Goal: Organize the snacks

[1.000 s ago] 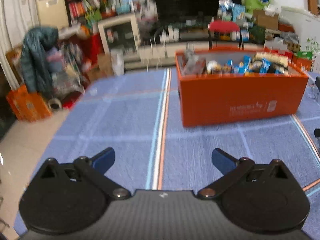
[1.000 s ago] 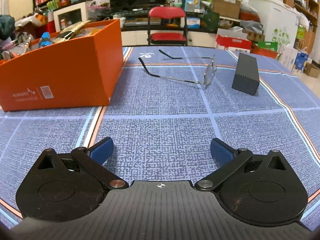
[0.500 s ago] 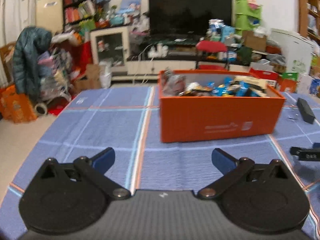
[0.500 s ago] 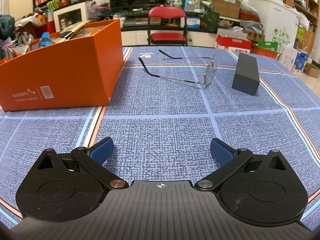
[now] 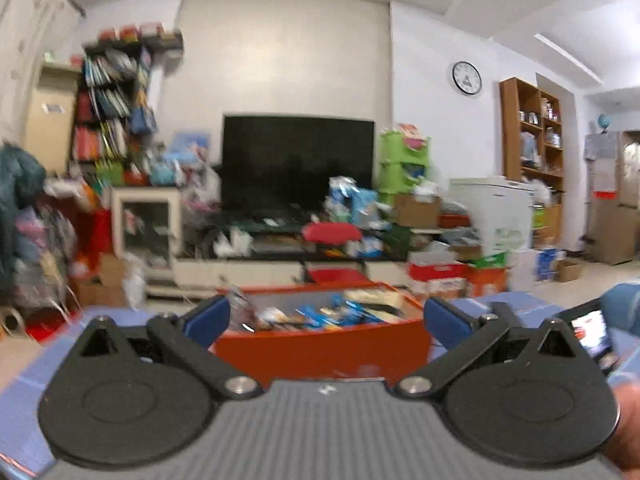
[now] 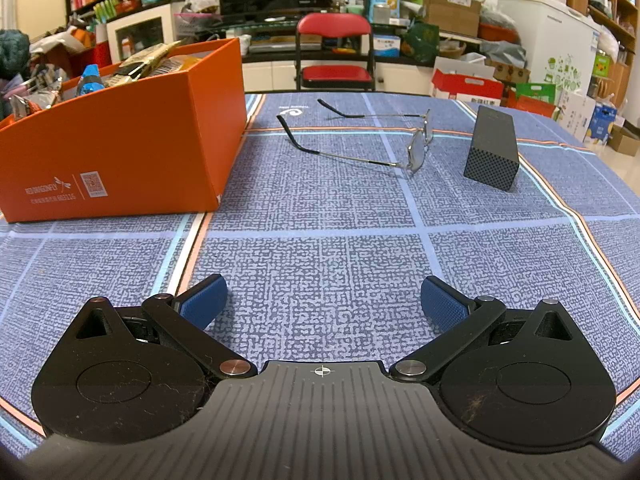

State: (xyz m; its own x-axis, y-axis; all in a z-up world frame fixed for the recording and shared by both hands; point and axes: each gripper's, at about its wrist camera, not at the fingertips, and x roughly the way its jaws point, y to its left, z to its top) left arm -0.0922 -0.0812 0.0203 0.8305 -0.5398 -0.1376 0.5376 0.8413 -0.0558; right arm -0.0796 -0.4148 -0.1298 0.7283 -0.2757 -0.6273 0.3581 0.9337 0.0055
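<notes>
An orange box point(image 6: 120, 136) full of snack packets point(image 5: 320, 314) sits on a desk covered with a blue patterned cloth point(image 6: 320, 232). The left claw point(image 5: 326, 316) is spread wide and empty, facing the box from the front. The right claw point(image 6: 323, 300) is also wide and empty, low over the cloth, with the box to its left. Beyond it lie eyeglasses point(image 6: 400, 140) and, just beside them, a dark block point(image 6: 494, 148).

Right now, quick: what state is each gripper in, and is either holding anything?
Left gripper: open, holding nothing, aimed at the orange box.
Right gripper: open, holding nothing, low over the blue tablecloth.
</notes>
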